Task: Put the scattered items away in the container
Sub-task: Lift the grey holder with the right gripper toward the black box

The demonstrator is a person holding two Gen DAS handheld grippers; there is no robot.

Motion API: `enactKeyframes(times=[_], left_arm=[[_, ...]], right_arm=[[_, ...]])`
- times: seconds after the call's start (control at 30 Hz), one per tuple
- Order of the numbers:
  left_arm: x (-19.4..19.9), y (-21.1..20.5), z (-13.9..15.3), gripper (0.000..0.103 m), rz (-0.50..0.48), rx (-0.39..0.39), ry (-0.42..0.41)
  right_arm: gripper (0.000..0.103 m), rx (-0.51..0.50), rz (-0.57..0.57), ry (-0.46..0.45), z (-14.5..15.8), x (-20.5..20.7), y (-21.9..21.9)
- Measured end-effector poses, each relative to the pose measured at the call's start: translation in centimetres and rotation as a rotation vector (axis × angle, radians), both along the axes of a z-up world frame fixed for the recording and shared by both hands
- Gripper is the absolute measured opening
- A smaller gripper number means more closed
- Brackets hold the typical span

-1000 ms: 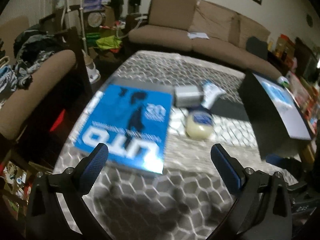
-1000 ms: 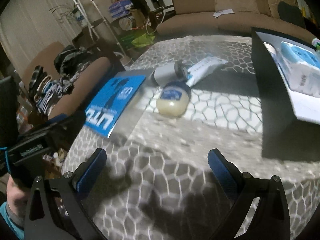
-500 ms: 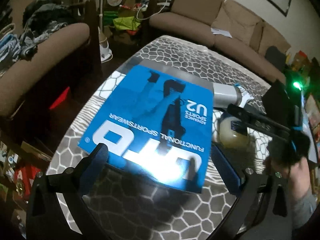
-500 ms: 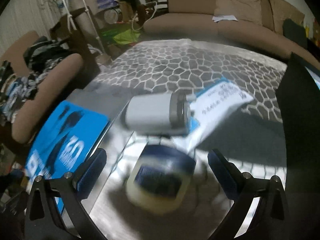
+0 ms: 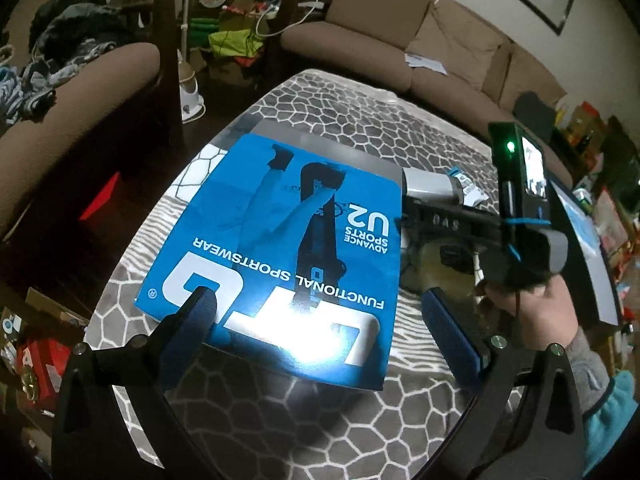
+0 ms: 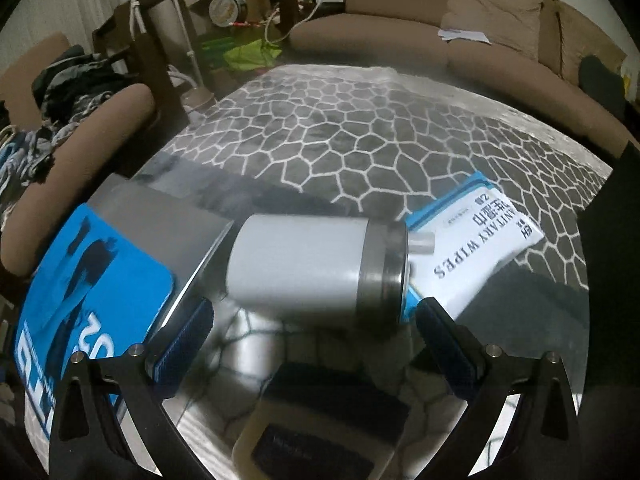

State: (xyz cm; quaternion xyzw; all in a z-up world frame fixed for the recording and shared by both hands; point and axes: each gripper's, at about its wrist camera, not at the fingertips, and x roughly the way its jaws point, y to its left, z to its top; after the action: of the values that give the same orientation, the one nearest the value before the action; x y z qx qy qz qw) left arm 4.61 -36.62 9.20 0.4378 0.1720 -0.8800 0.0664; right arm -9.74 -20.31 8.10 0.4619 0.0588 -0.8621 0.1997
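A blue sportswear package (image 5: 288, 256) lies flat on the glass table; it also shows in the right wrist view (image 6: 84, 288). My left gripper (image 5: 320, 312) is open and hangs over its near edge. A grey tumbler (image 6: 316, 272) lies on its side in front of my right gripper (image 6: 314, 328), which is open. A cream jar with a dark lid (image 6: 308, 436) sits low between the right jaws. A pack of sanitary wipes (image 6: 476, 248) lies behind the tumbler. The black container (image 5: 584, 240) stands at the right in the left wrist view.
The glass table (image 6: 360, 148) has a grey pebble pattern. A brown sofa (image 5: 400, 48) stands beyond it and an armchair with clothes (image 5: 72, 80) to the left. The right hand and its device (image 5: 520, 216) show in the left wrist view.
My right gripper moved forward and down toward the tumbler and the jar. My left gripper moved closer over the blue package.
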Motion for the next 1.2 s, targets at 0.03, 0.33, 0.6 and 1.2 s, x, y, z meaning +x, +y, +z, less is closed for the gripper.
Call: enactKeyframes(times=[0.03, 0.33, 0.6, 1.2], left_arm=[[0.0, 0.0, -0.1, 0.103, 0.002, 0.002, -0.003], [-0.2, 0.8, -0.1, 0.103, -0.011, 0.016, -0.004], [-0.1, 2.8, 0.6, 0.103, -0.141, 0.021, 0.035], [-0.4, 20.6, 6.1, 0.103, -0.633, 0.110, 0.171]], right_arm=[[0.103, 0.002, -0.002, -0.007, -0.1, -0.3, -0.1], [0.092, -0.005, -0.017, -0.017, -0.3, -0.1, 0.2], [0.092, -0.069, 0.062, 0.029, 5.2, 3.2, 2.7], [0.087, 0.038, 0.210, 0.027, 16.1, 12.0, 20.8]])
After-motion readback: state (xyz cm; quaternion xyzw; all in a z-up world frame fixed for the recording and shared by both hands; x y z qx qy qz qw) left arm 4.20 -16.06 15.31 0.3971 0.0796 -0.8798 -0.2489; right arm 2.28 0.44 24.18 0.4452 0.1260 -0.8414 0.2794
